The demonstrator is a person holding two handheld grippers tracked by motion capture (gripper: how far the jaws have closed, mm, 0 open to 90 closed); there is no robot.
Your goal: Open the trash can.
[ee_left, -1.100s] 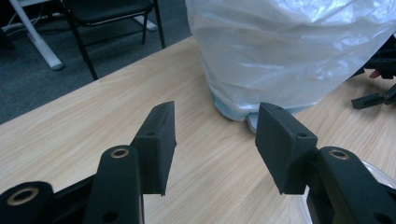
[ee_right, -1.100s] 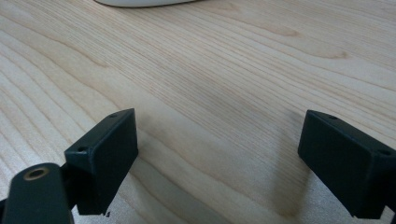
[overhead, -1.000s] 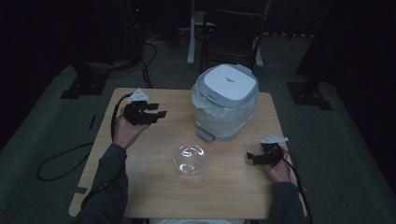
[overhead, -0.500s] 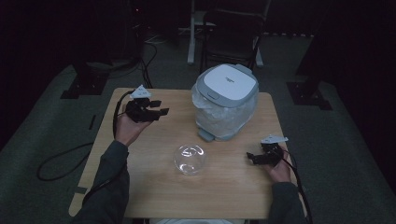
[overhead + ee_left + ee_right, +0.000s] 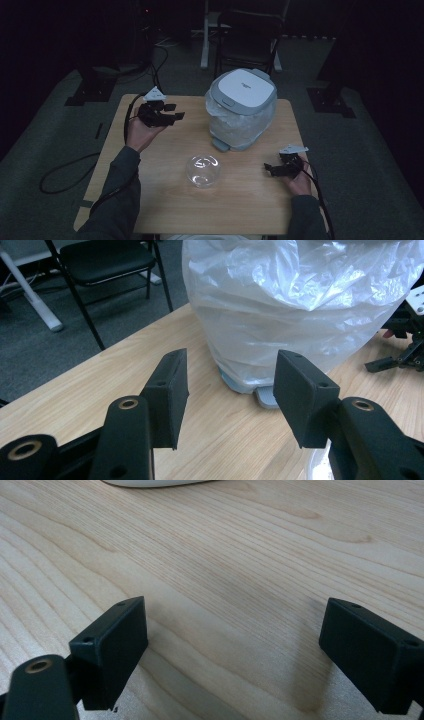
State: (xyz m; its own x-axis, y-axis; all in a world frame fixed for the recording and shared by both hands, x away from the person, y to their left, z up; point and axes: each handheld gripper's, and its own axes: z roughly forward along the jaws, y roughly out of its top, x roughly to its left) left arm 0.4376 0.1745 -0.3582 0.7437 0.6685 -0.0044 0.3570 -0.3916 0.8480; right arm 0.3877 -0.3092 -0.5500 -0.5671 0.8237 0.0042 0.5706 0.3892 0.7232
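Note:
A grey bin with a white lid (image 5: 243, 87), lined with a clear plastic bag (image 5: 300, 305), stands at the back of the wooden table (image 5: 165, 200). A clear glass bowl (image 5: 203, 171) sits at the table's middle, in front of the bin. My left gripper (image 5: 175, 111) is held above the table's left part, open and empty, its jaws aimed at the bin. In the left gripper view the left gripper (image 5: 230, 370) faces the bagged bin wall. My right gripper (image 5: 268, 170) rests low at the right front, open, pointing left; between the jaws of the right gripper (image 5: 235, 625) lies bare wood.
A black chair (image 5: 247, 30) and a white stand leg (image 5: 205, 55) are behind the table. Cables (image 5: 65, 170) trail on the grey floor at the left. The right gripper (image 5: 400, 352) appears past the bin in the left gripper view.
My left gripper has drifted slightly toward the far side of the table. The right gripper, the bowl and the bin have stayed put.

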